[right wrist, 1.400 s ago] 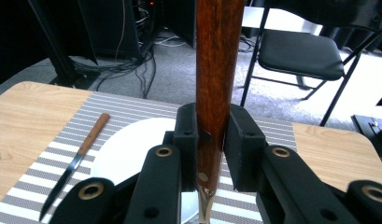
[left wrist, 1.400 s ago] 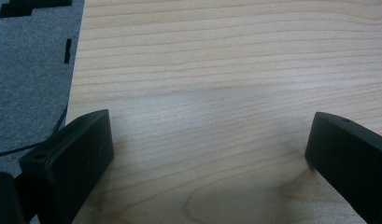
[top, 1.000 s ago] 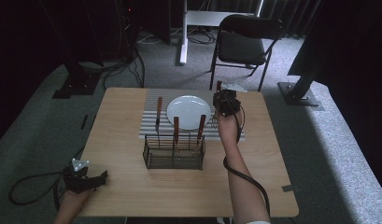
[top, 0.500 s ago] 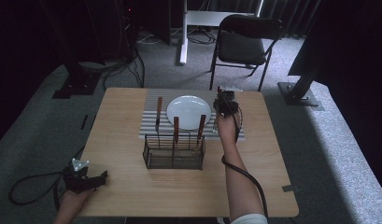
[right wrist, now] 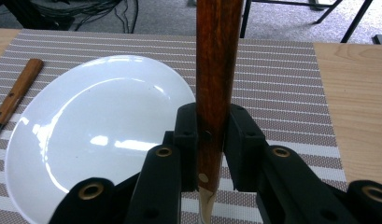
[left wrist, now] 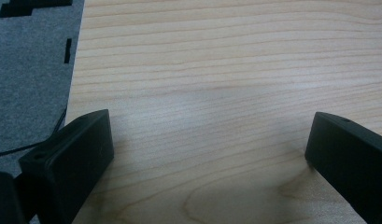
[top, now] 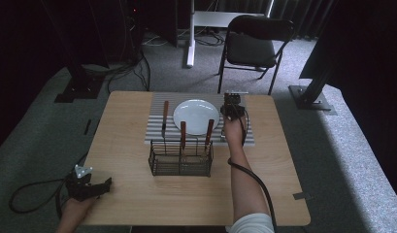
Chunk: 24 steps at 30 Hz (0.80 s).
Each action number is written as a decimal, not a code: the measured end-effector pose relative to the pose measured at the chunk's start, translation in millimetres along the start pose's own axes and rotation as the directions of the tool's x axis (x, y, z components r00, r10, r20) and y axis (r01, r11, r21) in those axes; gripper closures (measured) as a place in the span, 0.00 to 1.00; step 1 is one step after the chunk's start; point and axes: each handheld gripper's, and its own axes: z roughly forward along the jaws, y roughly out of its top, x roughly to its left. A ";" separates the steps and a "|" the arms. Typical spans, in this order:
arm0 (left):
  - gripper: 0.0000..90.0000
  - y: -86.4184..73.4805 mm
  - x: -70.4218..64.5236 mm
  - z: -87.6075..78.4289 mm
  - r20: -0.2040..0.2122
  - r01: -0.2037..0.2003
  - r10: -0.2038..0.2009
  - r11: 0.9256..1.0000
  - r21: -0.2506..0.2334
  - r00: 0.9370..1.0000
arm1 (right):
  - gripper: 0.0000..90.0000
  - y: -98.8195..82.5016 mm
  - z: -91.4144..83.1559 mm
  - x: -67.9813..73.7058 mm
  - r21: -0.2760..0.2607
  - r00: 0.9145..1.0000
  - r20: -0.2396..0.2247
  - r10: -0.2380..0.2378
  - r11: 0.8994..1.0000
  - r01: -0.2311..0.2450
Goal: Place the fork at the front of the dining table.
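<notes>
Your right gripper (right wrist: 212, 154) clamps 1 wooden-handled utensil (right wrist: 215, 70) right of the plate (top: 196, 116), seemingly unplaced; 2 utensils remain in the rack (top: 180, 164); left gripper (left wrist: 207, 154) gapes empty.

Bare wood is left open across the near half of the table (top: 138, 194) and along its right side. The middle is blocked by the wire basket (top: 180, 158), from which two wooden handles (top: 183, 131) rise. Beyond it, the striped mat (top: 264, 97) is occupied by a white plate (top: 196, 116) and a wooden-handled utensil (top: 164, 116) lying just left of it.
</notes>
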 end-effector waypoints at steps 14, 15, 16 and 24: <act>0.01 0.0 0.1 -0.1 0.000 -0.002 0.002 1.000 0.001 1.000 | 0.84 4.6 37.0 -11.2 0.054 0.998 0.015 0.067 0.996 -0.068; 0.01 0.0 0.1 -0.1 0.000 -0.002 0.002 1.000 0.001 1.000 | 0.84 4.1 40.3 -10.8 0.058 0.998 0.017 0.064 0.996 -0.065; 0.01 0.0 0.1 -0.1 0.000 -0.002 0.002 1.000 0.001 1.000 | 0.84 3.4 44.8 -10.4 0.066 0.998 0.017 0.063 0.996 -0.064; 0.01 -0.3 -0.7 -0.2 -0.005 0.005 -0.005 1.000 0.000 1.000 | 0.86 -4.9 79.4 -17.9 0.122 0.993 0.014 0.116 0.986 -0.117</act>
